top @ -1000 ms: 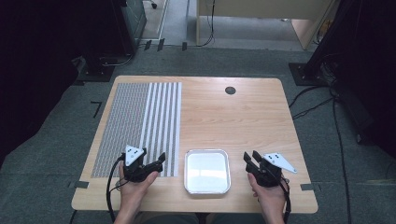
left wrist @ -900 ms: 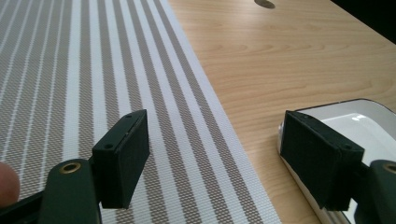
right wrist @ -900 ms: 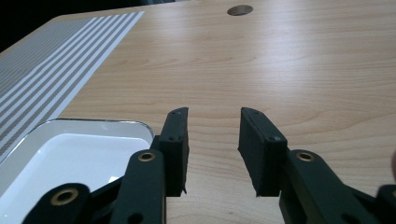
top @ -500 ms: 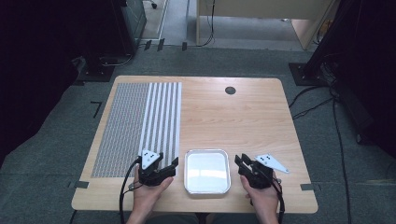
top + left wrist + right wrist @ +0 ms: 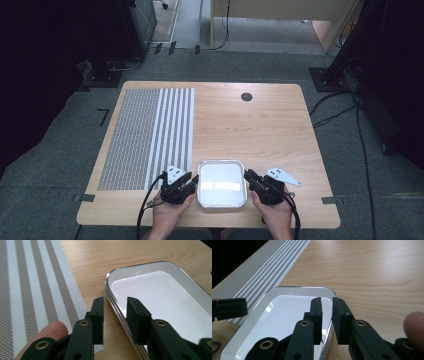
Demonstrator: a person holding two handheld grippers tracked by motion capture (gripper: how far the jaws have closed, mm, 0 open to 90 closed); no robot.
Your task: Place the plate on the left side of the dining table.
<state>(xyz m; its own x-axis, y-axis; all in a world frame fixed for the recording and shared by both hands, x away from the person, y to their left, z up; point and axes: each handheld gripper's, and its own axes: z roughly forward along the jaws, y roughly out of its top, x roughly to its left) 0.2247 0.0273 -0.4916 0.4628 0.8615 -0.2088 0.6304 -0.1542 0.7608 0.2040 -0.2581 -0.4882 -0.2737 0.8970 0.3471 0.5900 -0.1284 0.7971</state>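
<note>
Jaws spread astride each side rim of the white tray at the counter's near edge, I'd close my left gripper and right gripper evenly before lifting level.

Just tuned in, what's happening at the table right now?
A person holds a hand-held gripper in each hand at the shallow white metal tray near the wooden table's front edge. The left hand-held gripper straddles the tray's left rim, the right hand-held gripper its right rim; both jaws are open. A striped grey-and-white placemat lies to the left.
</note>
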